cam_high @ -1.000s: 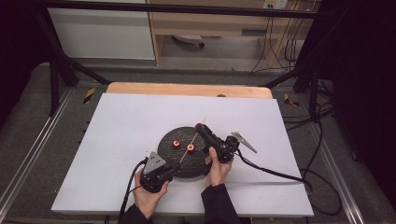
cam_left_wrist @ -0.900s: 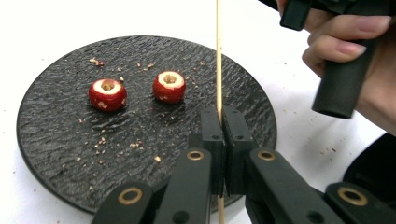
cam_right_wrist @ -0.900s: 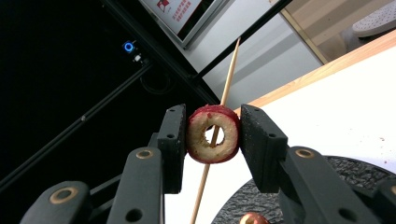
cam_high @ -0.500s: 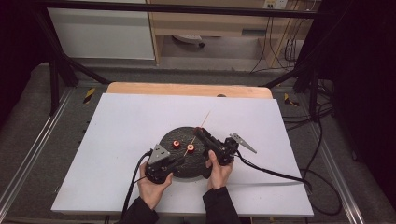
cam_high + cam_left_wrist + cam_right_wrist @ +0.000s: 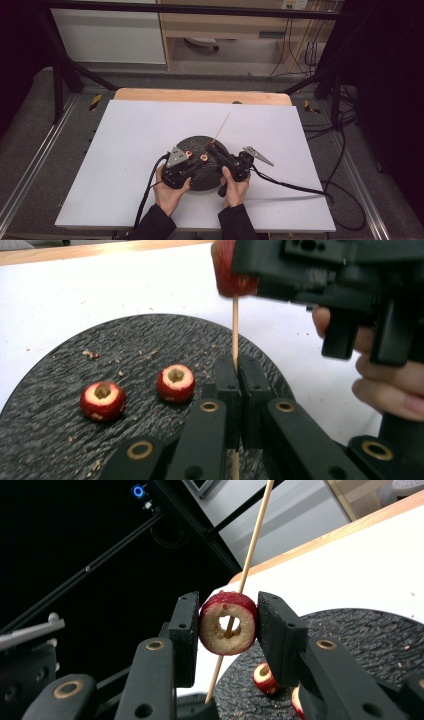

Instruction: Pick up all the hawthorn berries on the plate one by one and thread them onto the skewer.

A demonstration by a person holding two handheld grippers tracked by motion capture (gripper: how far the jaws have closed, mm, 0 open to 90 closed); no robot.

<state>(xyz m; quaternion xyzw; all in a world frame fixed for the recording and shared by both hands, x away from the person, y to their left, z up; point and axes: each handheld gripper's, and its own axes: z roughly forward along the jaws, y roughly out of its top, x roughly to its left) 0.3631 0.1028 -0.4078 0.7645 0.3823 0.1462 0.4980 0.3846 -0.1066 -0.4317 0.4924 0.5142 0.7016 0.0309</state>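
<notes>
Now, skewering up close
Right gripper (image 5: 227, 630) pinches the cored red fruit (image 5: 228, 623); left gripper (image 5: 241, 385) clamps the wooden skewer (image 5: 235, 325) over the slate plate (image 5: 60, 445).

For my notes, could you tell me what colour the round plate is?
Dark grey-black plate, rough-textured; left gripper view shows it best.

High view: white rectangular table top (image 5: 125, 150) evenly, brightly lit from above; surroundings at left and right edges fall to near black. Soft short shadows under hands and trailing cables. Picture soft, low detail.

Left gripper view: round dark textured slate plate (image 5: 60, 440) sharp, matte, no glare; red hollowed fruit piece on thin wooden skewer (image 5: 227, 275) near top edge slightly blurred.

Right gripper view: black backdrop at left, blue indicator light (image 5: 138, 490) glowing; far table overexposed.
</notes>
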